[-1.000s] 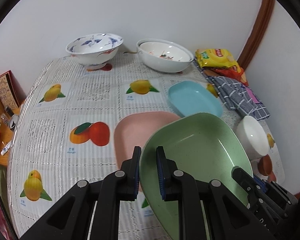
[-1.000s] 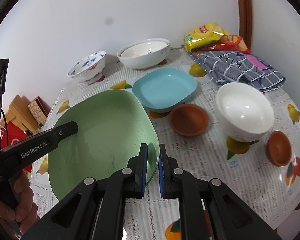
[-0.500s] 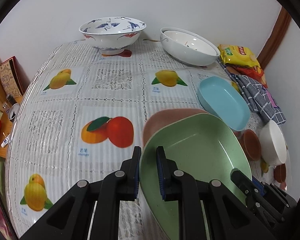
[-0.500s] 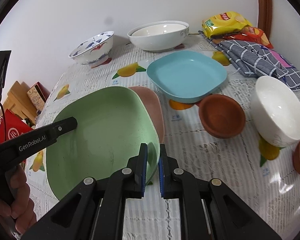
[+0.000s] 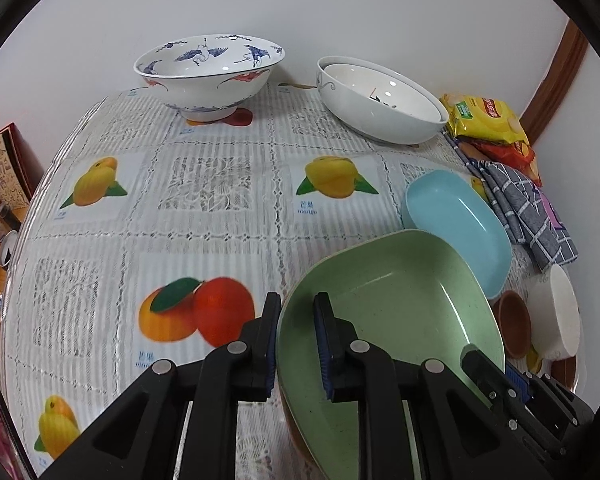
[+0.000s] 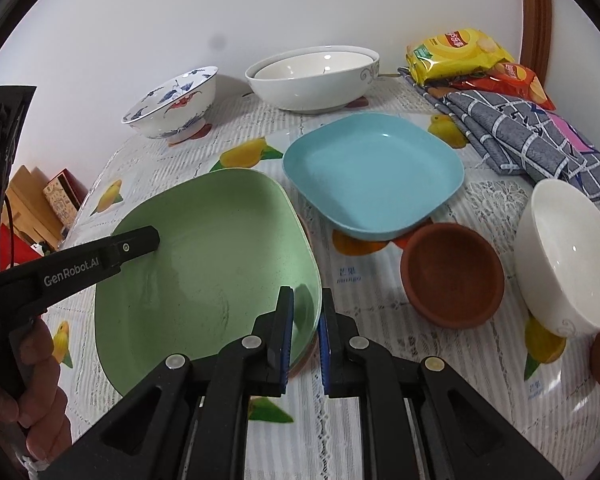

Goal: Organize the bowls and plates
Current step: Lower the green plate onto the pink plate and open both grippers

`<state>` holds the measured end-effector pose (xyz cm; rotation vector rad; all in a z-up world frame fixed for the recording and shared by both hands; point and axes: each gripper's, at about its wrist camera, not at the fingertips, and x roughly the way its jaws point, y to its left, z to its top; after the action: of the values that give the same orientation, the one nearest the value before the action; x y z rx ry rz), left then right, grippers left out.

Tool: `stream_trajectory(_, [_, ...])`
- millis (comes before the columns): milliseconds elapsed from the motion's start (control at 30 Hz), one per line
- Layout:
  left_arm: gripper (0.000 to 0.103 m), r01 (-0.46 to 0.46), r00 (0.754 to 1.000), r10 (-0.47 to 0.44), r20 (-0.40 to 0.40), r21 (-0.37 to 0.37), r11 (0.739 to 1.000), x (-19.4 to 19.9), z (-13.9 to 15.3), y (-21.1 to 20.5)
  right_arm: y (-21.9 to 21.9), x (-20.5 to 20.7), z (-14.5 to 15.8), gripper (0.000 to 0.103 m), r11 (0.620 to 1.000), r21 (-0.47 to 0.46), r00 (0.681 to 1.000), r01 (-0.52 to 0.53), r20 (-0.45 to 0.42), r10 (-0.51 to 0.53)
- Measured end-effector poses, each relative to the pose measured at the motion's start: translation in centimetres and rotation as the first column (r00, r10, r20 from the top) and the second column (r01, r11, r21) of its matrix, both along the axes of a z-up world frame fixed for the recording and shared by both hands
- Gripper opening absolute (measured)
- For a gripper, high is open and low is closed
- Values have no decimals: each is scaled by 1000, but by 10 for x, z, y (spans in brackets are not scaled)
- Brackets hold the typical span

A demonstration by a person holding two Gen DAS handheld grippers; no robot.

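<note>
Green plate (image 6: 204, 256), both grippers on rim, blue plate (image 6: 374, 176) apparently touching

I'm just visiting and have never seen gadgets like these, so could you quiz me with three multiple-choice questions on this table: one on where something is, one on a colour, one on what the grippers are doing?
1. What lies right behind the green plate?
A. blue plate
B. a kettle
C. a laptop

2. What colour is the small dish beside the white bowl?
A. purple
B. reddish brown
C. black

3. How is the green plate held?
A. left gripper alone
B. by neither gripper
C. left gripper and right gripper, each on a rim

Answers: 1 A, the blue plate sits just beyond its far edge. 2 B, it looks like terracotta. 3 C, each gripper's jaws straddle the plate's rim.
</note>
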<state>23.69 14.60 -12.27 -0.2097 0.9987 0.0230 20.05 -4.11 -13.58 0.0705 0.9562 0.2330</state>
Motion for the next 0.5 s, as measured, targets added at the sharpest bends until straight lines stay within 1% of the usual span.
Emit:
stream_trajectory(133, [19, 0, 1000, 0, -4, 3, 1000, 5, -3, 1, 5, 3, -1, 13, 1000, -23, 1000, -14, 0, 14])
stream_trajectory(267, [21, -1, 1000, 1, -13, 9, 1000, 8, -6, 3, 7, -2, -1, 14, 999, -22, 999, -33, -5, 33])
stream_trajectory(333, [21, -2, 1000, 3, -24, 22, 1000, 9, -8, 2, 10, -5, -1, 14, 998, -40, 999, -48, -4, 47])
stream_trajectory(367, [23, 1, 1000, -1, -26, 26, 1000, 8, -8, 1, 11, -7, -1, 16, 997, -47, 999, -53, -4, 53])
stream_trajectory(433, [30, 6, 1000, -5, -29, 30, 1000, 5, -8, 1, 11, -9, -1, 20, 997, -45, 998, -57, -8, 56])
stream_trajectory(500, [50, -4, 1000, 5, -21, 50, 999, 1, -5, 1, 12, -12, -3, 23, 997, -46, 998, -66, -11, 66])
